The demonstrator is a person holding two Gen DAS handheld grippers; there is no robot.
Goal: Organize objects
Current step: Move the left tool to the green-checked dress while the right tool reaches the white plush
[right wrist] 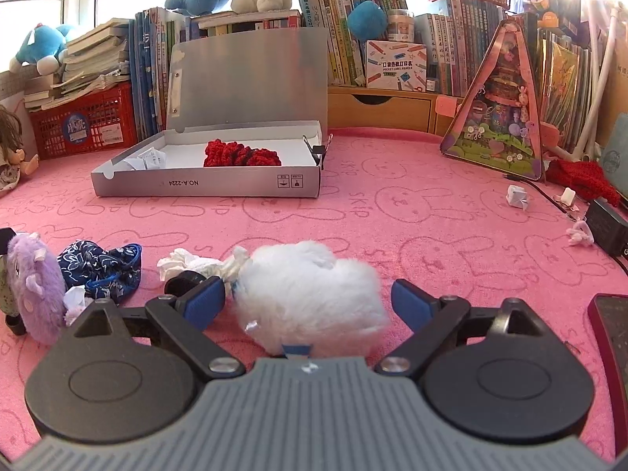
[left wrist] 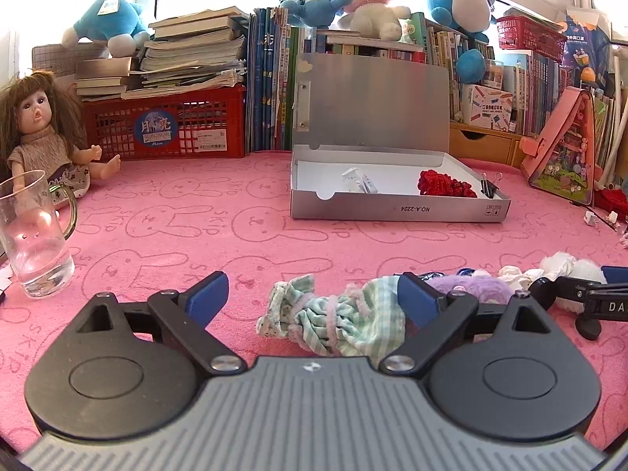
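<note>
An open grey box (left wrist: pixel 396 207) (right wrist: pixel 204 187) sits on the pink mat and holds a red knit piece (left wrist: pixel 443 185) (right wrist: pixel 241 155) and crumpled paper. My left gripper (left wrist: pixel 314 294) is open, its jaws either side of a green striped cloth bundle (left wrist: pixel 333 314) lying on the mat. My right gripper (right wrist: pixel 308 300) is open around a white fluffy toy (right wrist: pixel 310 298), not closed on it. A purple plush (right wrist: pixel 33 278) (left wrist: pixel 471 288), a blue patterned cloth (right wrist: pixel 104 265) and white tissue (right wrist: pixel 184 261) lie to the left of the white toy.
A glass mug (left wrist: pixel 33 235) and a doll (left wrist: pixel 43 137) are at the left. A red crate (left wrist: pixel 165 125), books and plush toys line the back. A pink triangular case (right wrist: pixel 498 117), a black adapter (right wrist: pixel 606 225) and paper scraps lie at the right.
</note>
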